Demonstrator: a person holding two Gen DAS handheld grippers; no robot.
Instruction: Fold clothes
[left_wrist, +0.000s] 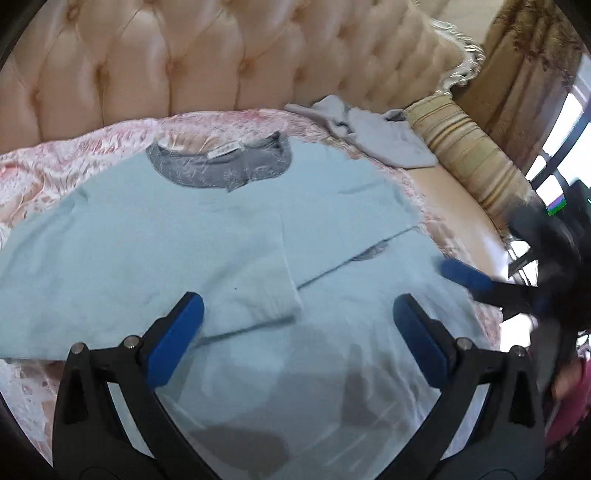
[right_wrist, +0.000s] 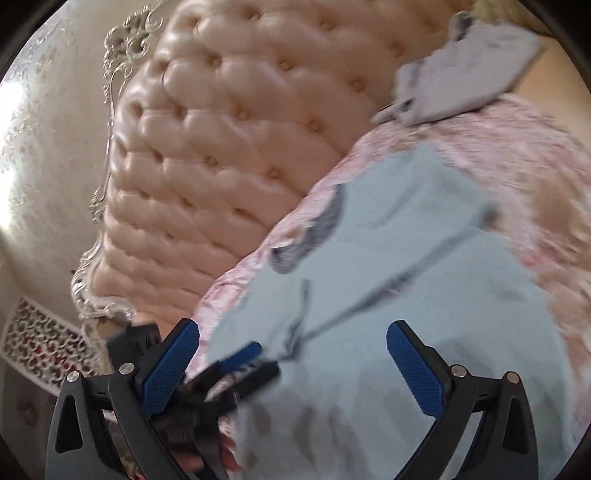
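Observation:
A light blue sweater (left_wrist: 221, 236) with a grey collar (left_wrist: 218, 166) lies flat on the pink bedspread (left_wrist: 55, 162), both sleeves folded in over its front. My left gripper (left_wrist: 297, 314) is open and empty just above the sweater's lower part. My right gripper (right_wrist: 293, 345) is open and empty over the sweater (right_wrist: 424, 295), near its right side. One blue finger (left_wrist: 467, 277) of the right gripper shows at the right of the left wrist view. The left gripper's fingers (right_wrist: 240, 356) show at the lower left of the right wrist view.
A grey garment (left_wrist: 373, 133) lies crumpled at the head of the bed, also in the right wrist view (right_wrist: 465, 70). A tufted cream headboard (left_wrist: 184, 62) stands behind. A striped bolster (left_wrist: 469, 155) lies at the right edge, with a window beyond.

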